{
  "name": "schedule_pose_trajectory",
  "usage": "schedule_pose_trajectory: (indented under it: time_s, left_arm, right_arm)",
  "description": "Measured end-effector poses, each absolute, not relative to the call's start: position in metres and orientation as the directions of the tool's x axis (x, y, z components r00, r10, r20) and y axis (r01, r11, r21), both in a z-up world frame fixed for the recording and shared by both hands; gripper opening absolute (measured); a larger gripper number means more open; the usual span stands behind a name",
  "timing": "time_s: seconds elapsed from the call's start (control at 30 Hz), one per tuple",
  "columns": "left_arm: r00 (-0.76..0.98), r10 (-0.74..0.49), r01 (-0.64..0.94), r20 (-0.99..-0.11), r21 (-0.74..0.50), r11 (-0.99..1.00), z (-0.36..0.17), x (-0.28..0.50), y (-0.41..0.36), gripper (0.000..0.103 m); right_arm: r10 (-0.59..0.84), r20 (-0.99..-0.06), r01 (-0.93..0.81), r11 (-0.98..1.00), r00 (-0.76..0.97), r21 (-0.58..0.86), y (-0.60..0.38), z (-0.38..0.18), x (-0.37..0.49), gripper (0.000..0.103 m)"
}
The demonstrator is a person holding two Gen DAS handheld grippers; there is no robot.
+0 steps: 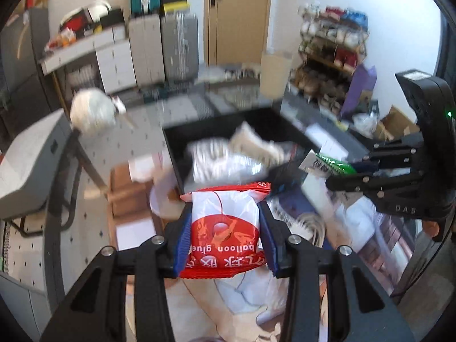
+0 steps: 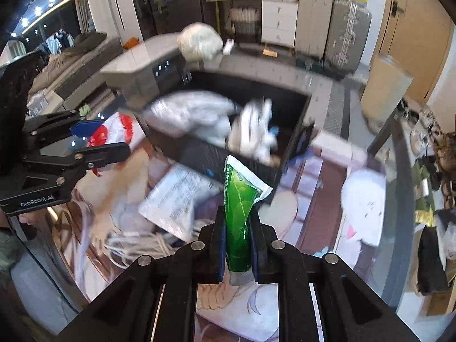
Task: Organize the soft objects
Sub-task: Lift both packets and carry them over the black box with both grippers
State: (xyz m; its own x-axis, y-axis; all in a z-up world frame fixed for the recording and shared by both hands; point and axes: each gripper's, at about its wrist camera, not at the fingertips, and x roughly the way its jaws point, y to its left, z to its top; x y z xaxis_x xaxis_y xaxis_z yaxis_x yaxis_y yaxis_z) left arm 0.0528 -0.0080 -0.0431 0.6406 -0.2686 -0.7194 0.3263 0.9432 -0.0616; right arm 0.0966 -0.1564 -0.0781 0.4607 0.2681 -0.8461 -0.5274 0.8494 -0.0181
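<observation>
Between the blue pads of the left gripper (image 1: pixel 225 228) sits a red and white packet (image 1: pixel 225 228) printed with "balloon glue", squeezed from both sides so the jaws stand fairly wide but closed on it. Beyond it, farther off, a black box (image 1: pixel 216 126) stands open, and inside lie several pale, crinkly bags (image 1: pixel 228 159), blurred by motion so their contents cannot be told. Off to the right in the left wrist view, the right gripper (image 1: pixel 327 171) holds a green packet (image 1: pixel 332 165) with a white end, raised near the right edge of the box. Seen from the right wrist, that gripper (image 2: pixel 238 245) has its jaws narrow and pinched on the green packet (image 2: pixel 239 213), which stands nearly upright between the fingers with its top corner folded to the right. Past it, the black box (image 2: pixel 228 156) shows its near wall, with the pale bags (image 2: pixel 199 116) heaped inside. At left in this view, the left gripper (image 2: pixel 99 142) carries the red and white packet (image 2: pixel 114 131) just beside the box's left wall. Below both tools lies a printed cloth (image 2: pixel 313 188), and on it rest a flat white pouch (image 2: pixel 176 199) and some coiled white cord (image 2: pixel 136 245). At the far left, a round white bundle (image 1: pixel 92 114) rests on a grey surface.
</observation>
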Motion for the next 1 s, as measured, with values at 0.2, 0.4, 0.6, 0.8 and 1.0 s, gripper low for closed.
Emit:
schedule_pose_trajectory:
  time_s: [0.2, 0.4, 0.6, 0.8, 1.0]
  left_arm:
    - [0.777, -0.229, 0.291, -0.587, 0.011, 0.957, -0.015, 0.040, -0.005, 0.042]
    - [0.918, -0.253, 0.268, -0.305, 0.009, 0.963, 0.024, 0.006, 0.014, 0.042]
    - [0.939, -0.294, 0.299, -0.178, 0.001, 0.954, 0.046, -0.014, 0.030, 0.042]
    - [0.918, -0.317, 0.320, -0.238, -0.027, 0.947, 0.035, 0.008, 0.035, 0.042]
    - [0.917, -0.315, 0.317, -0.244, -0.033, 0.948, 0.033, 0.006, 0.023, 0.042]
  right_arm:
    - [0.394, -0.660, -0.546, 0.837, 0.639, -0.029, -0.151, -0.033, 0.070, 0.013]
    - [0.478, -0.443, -0.563, 0.822, 0.758, -0.078, -0.149, -0.002, 0.036, 0.013]
    - [0.488, -0.334, -0.546, 0.831, 0.807, -0.105, -0.149, 0.014, 0.016, 0.014]
    - [0.494, -0.328, -0.548, 0.831, 0.805, -0.093, -0.151, 0.016, 0.013, 0.014]
    - [0.497, -0.326, -0.551, 0.829, 0.805, -0.098, -0.154, 0.015, 0.018, 0.014]
